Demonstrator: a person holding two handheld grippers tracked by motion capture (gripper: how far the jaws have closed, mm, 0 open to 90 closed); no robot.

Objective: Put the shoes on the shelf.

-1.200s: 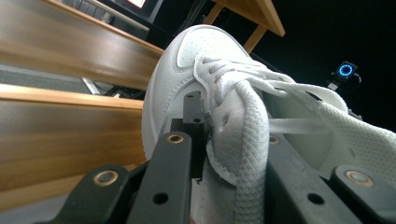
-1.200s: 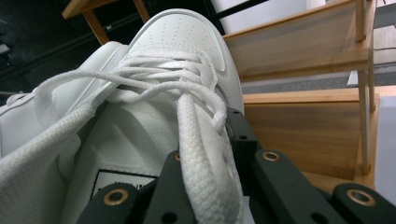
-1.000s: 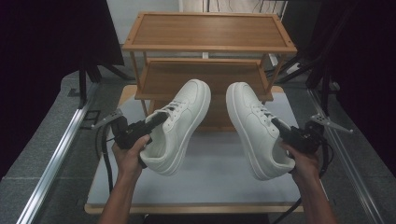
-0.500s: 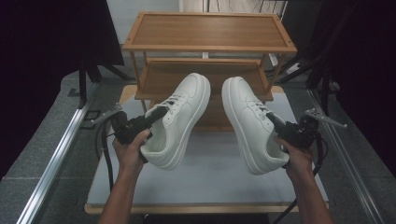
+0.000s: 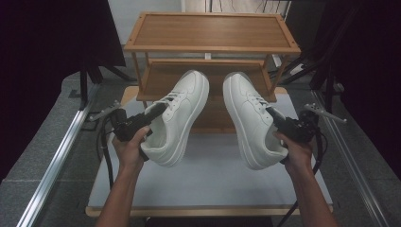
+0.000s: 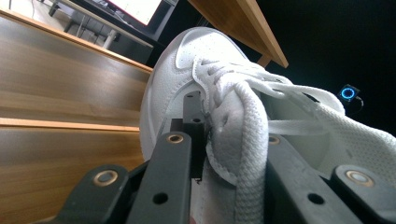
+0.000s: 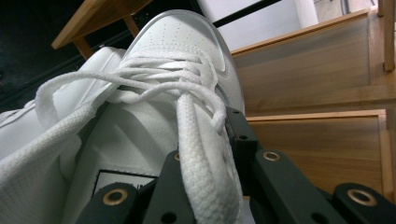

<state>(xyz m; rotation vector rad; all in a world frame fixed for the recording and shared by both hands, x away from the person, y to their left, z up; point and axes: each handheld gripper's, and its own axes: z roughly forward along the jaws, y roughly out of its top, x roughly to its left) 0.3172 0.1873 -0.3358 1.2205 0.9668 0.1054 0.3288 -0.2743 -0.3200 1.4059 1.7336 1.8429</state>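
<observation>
Left gripper [image 5: 153, 111], left of centre in high view: jaws clamped on laced side wall of left white sneaker [image 5: 182, 111], held off desk [image 5: 213, 182], toe toward wooden shoe rack [image 5: 210, 30] at top centre. Right of centre: right white sneaker [image 5: 248, 116] likewise lifted, toe toward rack; right gripper [image 5: 275, 116] jaws pinching its laced edge.

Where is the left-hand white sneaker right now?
In the high view the left sneaker hangs clamped in the left gripper above the table's left half, toe toward the wooden rack, beside the right sneaker.
</observation>
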